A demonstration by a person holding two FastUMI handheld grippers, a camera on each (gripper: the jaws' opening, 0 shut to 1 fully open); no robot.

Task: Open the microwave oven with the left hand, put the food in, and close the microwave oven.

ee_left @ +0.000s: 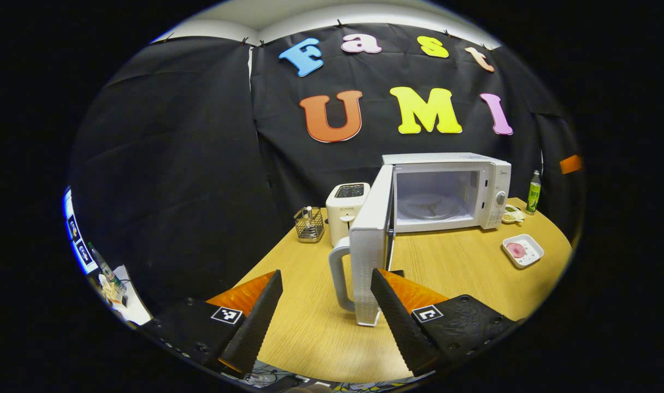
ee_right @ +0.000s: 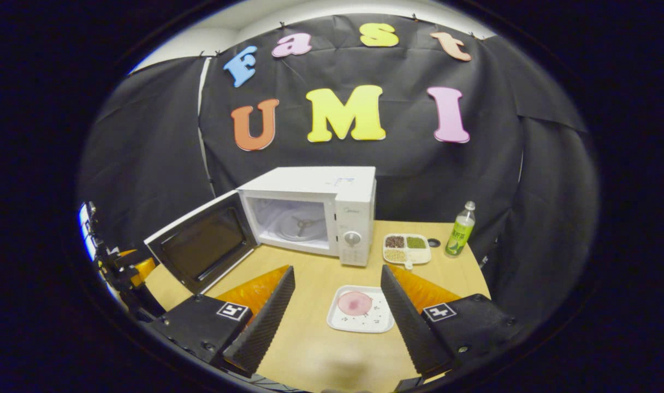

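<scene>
The white microwave (ee_left: 446, 191) (ee_right: 310, 213) stands at the back of the wooden table with its door (ee_left: 370, 245) (ee_right: 201, 245) swung wide open. Inside I see its glass turntable (ee_right: 302, 224). My left gripper (ee_left: 326, 273) is open; the door's white handle (ee_left: 337, 278) stands between its fingertips, not pinched. The left gripper (ee_right: 119, 267) also shows by the door's outer edge. A pink slice of food (ee_right: 355, 303) lies on a white square plate (ee_right: 365, 322) (ee_left: 522, 251) in front of the microwave. My right gripper (ee_right: 336, 273) is open, its fingers either side of the plate.
A white toaster (ee_left: 345, 213) and a wire basket (ee_left: 309, 224) stand left of the microwave. To its right are a divided dish of grains (ee_right: 407, 248), a small black cap (ee_right: 433, 242) and a green bottle (ee_right: 460, 229). The open door juts over the table (ee_left: 310, 333).
</scene>
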